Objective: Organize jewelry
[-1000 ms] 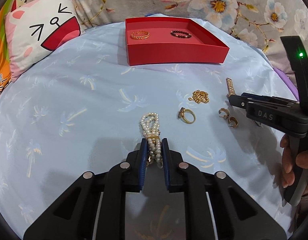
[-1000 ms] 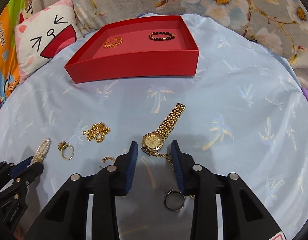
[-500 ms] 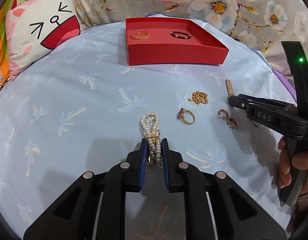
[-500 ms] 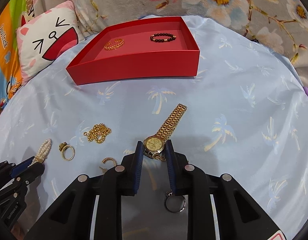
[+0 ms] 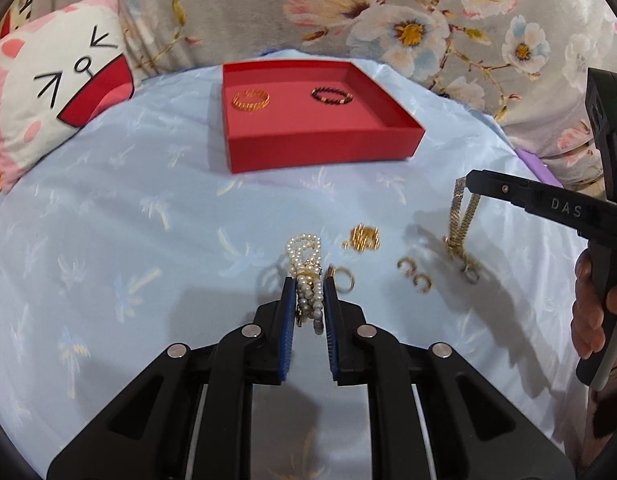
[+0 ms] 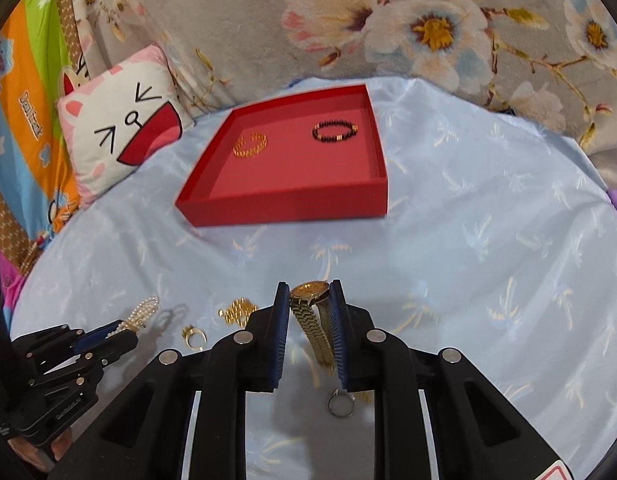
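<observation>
My left gripper (image 5: 307, 280) is shut on a pearl bracelet (image 5: 304, 258) and holds it above the blue cloth. My right gripper (image 6: 309, 292) is shut on a gold watch (image 6: 311, 312), whose band hangs down; it also shows in the left wrist view (image 5: 460, 220). A red tray (image 5: 324, 151) at the back holds a gold bangle (image 5: 250, 100) and a dark bead bracelet (image 5: 331, 96). On the cloth lie a gold chain (image 5: 362, 237), a gold ring (image 5: 342, 279) and two hoop earrings (image 5: 414, 274).
A cat-face cushion (image 5: 56, 92) lies at the back left. A floral blanket (image 5: 388, 12) rises behind the tray. A silver ring (image 6: 341, 403) lies under my right gripper. A purple edge (image 5: 538, 168) shows at the right.
My right gripper closed on the gold watch and lifted it off the cloth. My left gripper rose with the pearl bracelet. Both moved toward the tray.
</observation>
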Tool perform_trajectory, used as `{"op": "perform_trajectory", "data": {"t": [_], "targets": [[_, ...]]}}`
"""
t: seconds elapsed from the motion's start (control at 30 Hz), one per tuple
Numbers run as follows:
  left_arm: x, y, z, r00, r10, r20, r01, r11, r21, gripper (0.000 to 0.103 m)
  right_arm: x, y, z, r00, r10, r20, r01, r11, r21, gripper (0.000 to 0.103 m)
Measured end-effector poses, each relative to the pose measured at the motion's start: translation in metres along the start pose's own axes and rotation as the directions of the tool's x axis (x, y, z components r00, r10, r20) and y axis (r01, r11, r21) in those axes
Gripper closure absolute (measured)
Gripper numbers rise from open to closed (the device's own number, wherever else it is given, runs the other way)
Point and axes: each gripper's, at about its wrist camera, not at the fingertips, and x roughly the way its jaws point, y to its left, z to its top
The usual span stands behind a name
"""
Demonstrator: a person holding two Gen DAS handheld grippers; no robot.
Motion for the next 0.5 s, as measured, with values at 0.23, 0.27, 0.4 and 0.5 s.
{"op": "perform_trajectory", "data": {"t": [0.23,0.27,0.4,0.5], "targets": [[0.004,0.004,0.076,0.997,-0.020,0.068,0.018,0.999,0.026,0.090,-0.001,-0.010,0.080,0.997,-0.009,0.074,0.009,1.000,-0.007,0.103],[0.006,0.005,0.087,0.996,-0.005,0.084,0.002,1.000,0.027,0.090,0.000,-0.011,0.092,0.996,-0.020,0.083,0.021,1.000,-0.012,0.103],[0.006,0.011,0.112,0.990,0.034,0.140,-0.037,0.999,0.017,0.090,0.004,-0.020,0.092,0.996,-0.024,0.085,0.025,1.000,-0.001,0.103],[0.007,0.015,0.111,0.988,0.040,0.149,-0.043,0.999,0.020,0.090,0.007,-0.026,0.056,0.997,-0.049,0.062,0.050,0.999,-0.015,0.095]]}}
